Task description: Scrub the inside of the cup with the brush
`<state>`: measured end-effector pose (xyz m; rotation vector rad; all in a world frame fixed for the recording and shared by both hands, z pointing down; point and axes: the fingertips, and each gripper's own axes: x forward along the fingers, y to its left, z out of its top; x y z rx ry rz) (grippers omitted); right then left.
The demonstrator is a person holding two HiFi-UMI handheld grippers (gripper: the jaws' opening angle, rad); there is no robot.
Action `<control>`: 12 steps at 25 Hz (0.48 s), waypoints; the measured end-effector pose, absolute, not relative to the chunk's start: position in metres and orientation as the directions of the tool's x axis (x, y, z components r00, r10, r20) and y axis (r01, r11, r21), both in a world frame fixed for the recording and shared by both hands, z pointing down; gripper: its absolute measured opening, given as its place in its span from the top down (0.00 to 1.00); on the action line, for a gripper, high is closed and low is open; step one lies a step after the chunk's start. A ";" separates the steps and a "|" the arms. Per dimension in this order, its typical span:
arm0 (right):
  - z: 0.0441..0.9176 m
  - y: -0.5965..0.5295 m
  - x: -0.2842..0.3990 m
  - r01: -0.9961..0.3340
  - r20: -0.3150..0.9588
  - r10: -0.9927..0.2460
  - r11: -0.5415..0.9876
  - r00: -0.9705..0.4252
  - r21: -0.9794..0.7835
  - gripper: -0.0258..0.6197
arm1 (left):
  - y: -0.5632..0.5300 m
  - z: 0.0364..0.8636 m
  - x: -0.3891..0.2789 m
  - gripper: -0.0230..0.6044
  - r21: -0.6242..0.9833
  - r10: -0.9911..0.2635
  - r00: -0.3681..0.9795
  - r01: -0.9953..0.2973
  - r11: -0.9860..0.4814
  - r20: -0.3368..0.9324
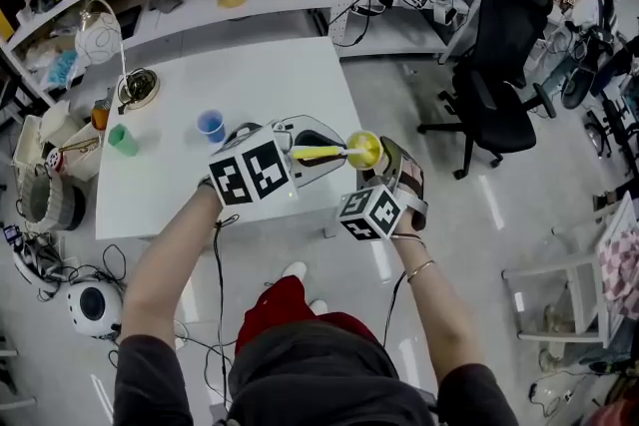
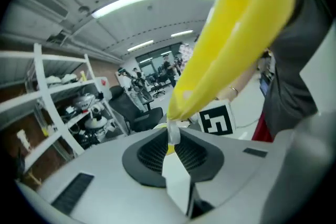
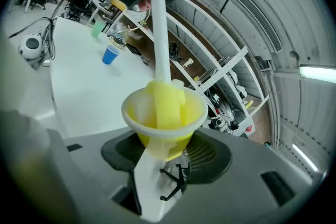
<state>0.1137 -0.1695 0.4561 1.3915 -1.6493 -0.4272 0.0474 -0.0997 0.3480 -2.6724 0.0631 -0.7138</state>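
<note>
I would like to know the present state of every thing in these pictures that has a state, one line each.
brush, head inside the yellow cup
yellow cup, held in the air, mouth toward the brush
left gripper, jaws shut on the brush
right gripper, jaws shut on the yellow cup
blue cup, upright on the table, untouched
green cup, on the table, untouched

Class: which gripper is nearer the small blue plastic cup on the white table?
Left. The left gripper, gripping the yellow-handled brush, is right of the small blue plastic cup in the head view; the right gripper, gripping the yellow cup, is farther right.
</note>
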 end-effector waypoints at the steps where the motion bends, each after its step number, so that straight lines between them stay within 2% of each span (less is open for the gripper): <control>1: 0.456 -0.170 0.116 -0.598 0.410 -0.910 0.295 0.061 0.745 0.59 | -0.103 0.347 0.049 0.89 -0.315 -0.152 0.874 0.002 -0.949 0.462; 6: 0.456 -0.171 0.125 -0.593 0.399 -0.909 0.257 0.119 0.763 0.59 | -0.120 0.344 0.052 0.89 -0.067 -0.233 0.897 -0.224 -0.972 0.375; 12: 0.455 -0.171 0.128 -0.555 0.380 -0.911 0.235 0.160 0.798 0.59 | -0.143 0.345 0.043 0.89 0.225 -0.345 0.891 -0.416 -0.881 0.295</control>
